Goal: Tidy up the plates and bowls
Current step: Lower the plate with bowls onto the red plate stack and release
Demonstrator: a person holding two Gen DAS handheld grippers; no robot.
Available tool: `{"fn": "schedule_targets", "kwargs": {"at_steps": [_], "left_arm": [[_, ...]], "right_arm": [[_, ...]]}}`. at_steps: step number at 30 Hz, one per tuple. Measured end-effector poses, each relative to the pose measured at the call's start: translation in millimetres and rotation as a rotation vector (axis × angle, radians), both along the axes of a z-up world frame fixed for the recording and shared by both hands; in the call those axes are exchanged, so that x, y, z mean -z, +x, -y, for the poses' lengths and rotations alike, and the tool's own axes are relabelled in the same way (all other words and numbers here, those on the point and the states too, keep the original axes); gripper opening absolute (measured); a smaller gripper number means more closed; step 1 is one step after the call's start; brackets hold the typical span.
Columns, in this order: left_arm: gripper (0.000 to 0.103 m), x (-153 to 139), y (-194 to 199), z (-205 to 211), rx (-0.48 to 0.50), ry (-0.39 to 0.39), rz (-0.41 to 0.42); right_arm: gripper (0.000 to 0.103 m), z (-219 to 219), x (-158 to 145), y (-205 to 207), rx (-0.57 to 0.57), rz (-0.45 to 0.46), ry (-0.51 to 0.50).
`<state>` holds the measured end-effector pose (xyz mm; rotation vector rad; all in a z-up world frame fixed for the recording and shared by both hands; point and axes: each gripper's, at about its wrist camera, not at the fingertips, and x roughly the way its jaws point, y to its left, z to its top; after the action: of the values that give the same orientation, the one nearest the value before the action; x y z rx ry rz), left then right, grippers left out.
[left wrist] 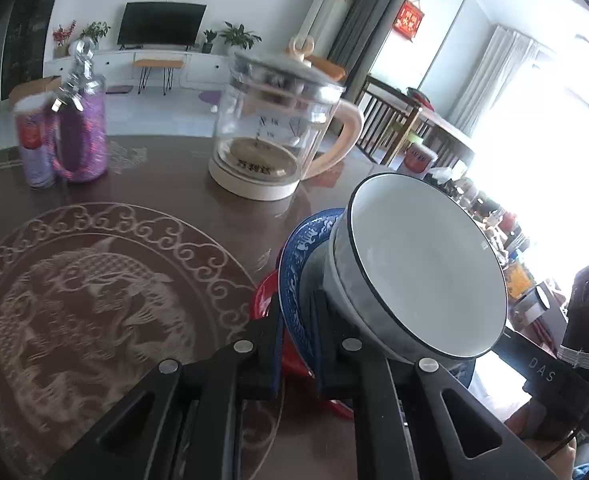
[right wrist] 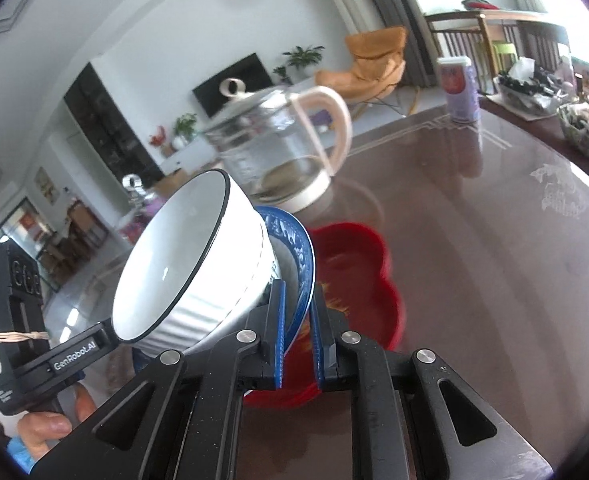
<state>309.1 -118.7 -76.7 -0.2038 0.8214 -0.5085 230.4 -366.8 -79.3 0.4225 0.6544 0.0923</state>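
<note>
A blue patterned plate [left wrist: 294, 256] is held up over the brown table, tilted, and a white bowl with a black rim [left wrist: 422, 264] rests in it. My left gripper [left wrist: 298, 332] is shut on the plate's rim. The right wrist view shows my right gripper [right wrist: 298, 320] shut on the rim of the same blue plate [right wrist: 300, 248], with the white bowl [right wrist: 174, 256] leaning to the left. A red flower-shaped plate [right wrist: 358, 276] lies blurred on the table below, and its edge [left wrist: 264, 296] shows in the left wrist view. A hand holds the other gripper's body [right wrist: 14, 300] at the left.
A glass kettle with a cream handle [left wrist: 278, 128] stands on the table [left wrist: 94, 280] just beyond the plates. A purple bottle [left wrist: 82, 128] and a can [left wrist: 32, 144] stand far left. Another can [right wrist: 460, 88] and cluttered dishes [right wrist: 582, 128] sit at the far right edge.
</note>
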Motion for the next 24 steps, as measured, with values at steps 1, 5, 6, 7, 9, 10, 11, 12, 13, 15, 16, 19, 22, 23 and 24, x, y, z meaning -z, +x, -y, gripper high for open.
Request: {"fn": "schedule_targets", "kwargs": {"at_steps": [1,5,6,7,9,10,11,12,13,15,16,19,22,23,24], "left_arm": [[0.011,6,6,4,-0.001,0.006,-0.008],[0.011,27,18,15,-0.007,0.062,-0.035],[0.011,30,19,16,-0.004,0.072,-0.030],[0.011,32,17,18,0.001,0.085,-0.020],[0.011,30,13,21,0.011,0.111,-0.002],[0.012,28,12,22,0.007,0.122,0.002],[0.016,24,9,20,-0.002,0.129,0.019],[0.022,17,5,19,-0.008,0.136,0.041],[0.034,12,1,16,-0.019,0.151,0.061],[0.064,-2,-9,7,-0.059,0.185,0.103],[0.088,-8,-16,2,-0.070,0.184,0.115],[0.099,-25,-46,-17,-0.114,0.169,0.173],[0.099,-29,-70,-23,-0.113,0.215,0.193],[0.099,-31,-82,-23,-0.117,0.238,0.199],[0.099,-30,-90,-23,-0.118,0.251,0.201]], "right_arm": [[0.013,4,7,6,0.004,-0.011,-0.004],[0.014,9,28,19,0.014,-0.053,-0.040],[0.014,9,32,20,0.013,-0.059,-0.050],[0.014,8,34,19,0.010,-0.049,-0.062],[0.015,6,33,20,0.007,-0.045,-0.098],[0.018,4,30,20,0.007,-0.043,-0.125],[0.020,2,26,18,0.012,-0.031,-0.148],[0.020,1,19,14,0.020,-0.008,-0.168],[0.021,2,13,12,0.026,0.005,-0.176],[0.034,3,-1,0,0.049,0.024,-0.200],[0.048,4,-8,-5,0.065,0.035,-0.211],[0.068,-1,-24,-39,0.106,0.078,-0.221],[0.073,-15,-23,-75,0.157,0.066,-0.249],[0.073,-19,-20,-84,0.167,0.058,-0.252],[0.073,-24,-13,-96,0.181,0.042,-0.255]]}}
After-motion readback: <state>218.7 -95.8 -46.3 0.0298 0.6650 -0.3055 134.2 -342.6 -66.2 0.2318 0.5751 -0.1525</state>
